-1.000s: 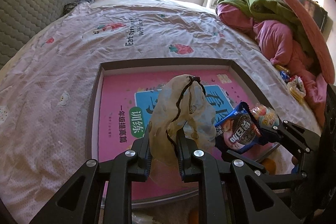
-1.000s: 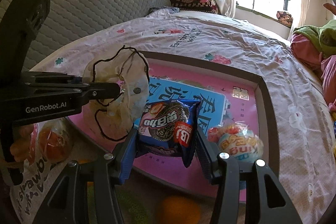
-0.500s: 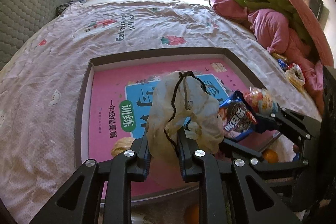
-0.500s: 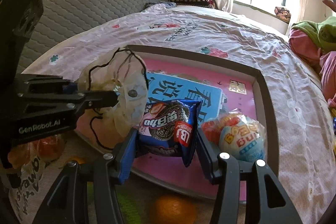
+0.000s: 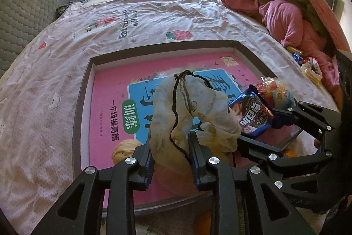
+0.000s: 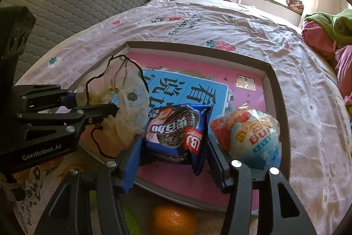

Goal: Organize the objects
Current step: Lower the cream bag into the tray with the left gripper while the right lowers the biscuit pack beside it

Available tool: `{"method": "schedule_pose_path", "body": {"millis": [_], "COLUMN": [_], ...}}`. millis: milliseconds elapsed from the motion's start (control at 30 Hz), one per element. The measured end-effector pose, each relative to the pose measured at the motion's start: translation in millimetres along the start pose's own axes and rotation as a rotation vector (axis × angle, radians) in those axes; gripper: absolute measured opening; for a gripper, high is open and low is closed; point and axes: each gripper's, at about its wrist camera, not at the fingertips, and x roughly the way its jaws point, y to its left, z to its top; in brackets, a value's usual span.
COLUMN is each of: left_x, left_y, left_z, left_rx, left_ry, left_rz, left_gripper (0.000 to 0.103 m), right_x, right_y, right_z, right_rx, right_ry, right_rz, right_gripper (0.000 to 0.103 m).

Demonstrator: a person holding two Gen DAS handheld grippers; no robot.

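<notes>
My left gripper (image 5: 170, 148) is shut on a cream drawstring pouch (image 5: 189, 111) with a black cord, held over the near part of a shallow box lid (image 5: 83, 102) with a pink printed floor. My right gripper (image 6: 173, 147) is shut on a blue cookie packet (image 6: 176, 131), held over the lid's near edge (image 6: 176, 197). The pouch (image 6: 129, 102) and the left gripper (image 6: 114, 109) show at the left of the right wrist view. The packet (image 5: 253, 113) and the right gripper (image 5: 277, 118) show at the right of the left wrist view. A blue and red egg-shaped snack (image 6: 250, 138) lies in the lid to the right of the packet.
A walnut-like tan ball (image 5: 125, 149) lies in the lid near my left fingers. An orange (image 6: 173, 219) and a printed bag (image 6: 30, 191) lie in front of the lid. The bed sheet (image 5: 136, 14) stretches beyond. Pink and green clothes (image 5: 286, 6) are piled at right.
Both grippers have moved slightly forward over the lid with their loads. The tan ball has come into the left wrist view, and the egg snack looks closer in the right wrist view.
</notes>
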Motion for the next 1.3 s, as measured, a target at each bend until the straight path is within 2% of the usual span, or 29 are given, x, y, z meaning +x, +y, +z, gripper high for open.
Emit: {"method": "schedule_pose_path", "body": {"millis": [333,500,1300], "left_x": [2.0,0.2,-6.7], "left_y": [3.1,4.3,7.8], "left_z": [0.5,1.0,2.1], "left_rx": [-0.008,-0.015,-0.034], "left_ry": [0.003,0.005,0.003], "left_rz": [0.006,0.008,0.029], "left_gripper": [0.036,0.042,0.045], "right_x": [0.3,-0.8,-5.0], "right_y": [-1.1,-0.8,-0.3], "right_z": [-0.6,-0.3,1.1], "right_rx": [0.005,-0.002,-0.024], "right_ry": [0.005,0.003,-0.003], "right_rz": [-0.006,-0.020,-0.051], "right_gripper": [0.056,0.056,0.057]}}
